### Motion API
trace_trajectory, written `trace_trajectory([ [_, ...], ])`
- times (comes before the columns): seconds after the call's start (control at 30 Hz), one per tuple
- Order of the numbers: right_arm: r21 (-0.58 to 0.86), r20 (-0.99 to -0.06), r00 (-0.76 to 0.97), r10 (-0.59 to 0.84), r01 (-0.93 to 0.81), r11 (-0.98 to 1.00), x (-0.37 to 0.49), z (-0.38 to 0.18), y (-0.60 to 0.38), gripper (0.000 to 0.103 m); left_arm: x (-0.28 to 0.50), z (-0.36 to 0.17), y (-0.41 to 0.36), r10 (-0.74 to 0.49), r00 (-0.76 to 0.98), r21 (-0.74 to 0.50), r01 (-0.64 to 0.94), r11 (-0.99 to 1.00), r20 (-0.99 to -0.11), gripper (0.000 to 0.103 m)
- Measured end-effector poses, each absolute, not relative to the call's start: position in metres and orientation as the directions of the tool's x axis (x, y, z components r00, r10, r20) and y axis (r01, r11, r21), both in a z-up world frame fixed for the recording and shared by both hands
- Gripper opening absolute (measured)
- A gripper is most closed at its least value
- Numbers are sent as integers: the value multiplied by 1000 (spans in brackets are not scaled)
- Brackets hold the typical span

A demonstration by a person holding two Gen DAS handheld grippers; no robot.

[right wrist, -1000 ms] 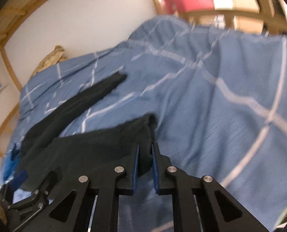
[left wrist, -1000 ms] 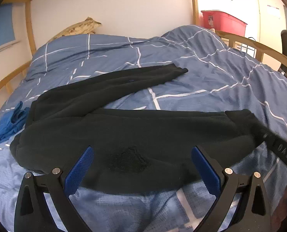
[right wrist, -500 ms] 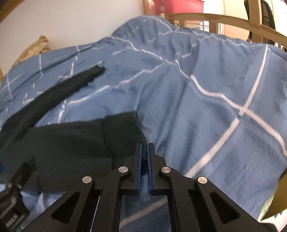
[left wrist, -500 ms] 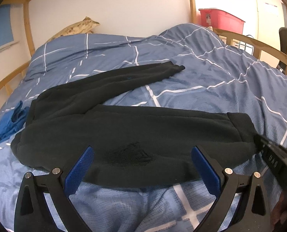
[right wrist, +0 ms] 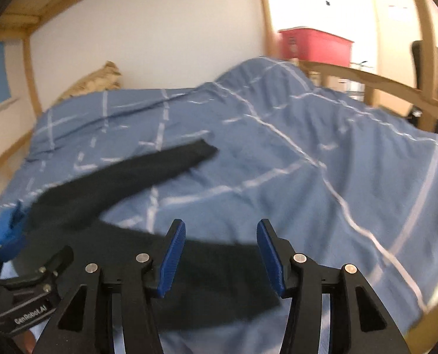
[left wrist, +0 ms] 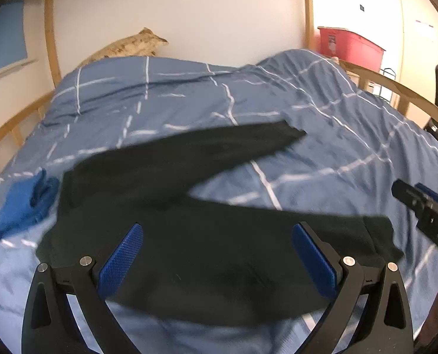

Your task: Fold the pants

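Pants [left wrist: 207,253] beside blue cloth [left wrist: 24,206]

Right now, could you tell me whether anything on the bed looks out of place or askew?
The black pants lie splayed, legs spread in a V rather than stacked. A crumpled blue cloth sits beside their waist end. Neither gripper holds anything.
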State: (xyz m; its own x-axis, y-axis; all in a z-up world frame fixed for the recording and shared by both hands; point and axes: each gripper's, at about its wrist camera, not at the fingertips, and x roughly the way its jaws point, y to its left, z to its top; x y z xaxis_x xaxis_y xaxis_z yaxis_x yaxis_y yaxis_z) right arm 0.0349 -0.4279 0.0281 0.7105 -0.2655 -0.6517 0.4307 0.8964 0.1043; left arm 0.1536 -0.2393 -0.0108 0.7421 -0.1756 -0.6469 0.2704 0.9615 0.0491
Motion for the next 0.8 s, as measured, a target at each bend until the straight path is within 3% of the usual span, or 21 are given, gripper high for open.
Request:
trace_trajectory([
  [0.23, 215, -674, 725, -142, 377, 901, 135, 21, -468, 51, 224, -3, -231, -113, 757, 47, 186, 981, -643, 103],
  [0.57, 350, -759, 651, 15, 387, 853, 252, -50, -516, 51, 300, -39, -262, -30, 756, 147, 166, 975, -654, 103],
  [0.8, 400, -788, 612, 66, 427, 811, 292, -88, -532, 51, 329, -64, -263, -26, 730, 116, 144, 983, -683, 103],
])
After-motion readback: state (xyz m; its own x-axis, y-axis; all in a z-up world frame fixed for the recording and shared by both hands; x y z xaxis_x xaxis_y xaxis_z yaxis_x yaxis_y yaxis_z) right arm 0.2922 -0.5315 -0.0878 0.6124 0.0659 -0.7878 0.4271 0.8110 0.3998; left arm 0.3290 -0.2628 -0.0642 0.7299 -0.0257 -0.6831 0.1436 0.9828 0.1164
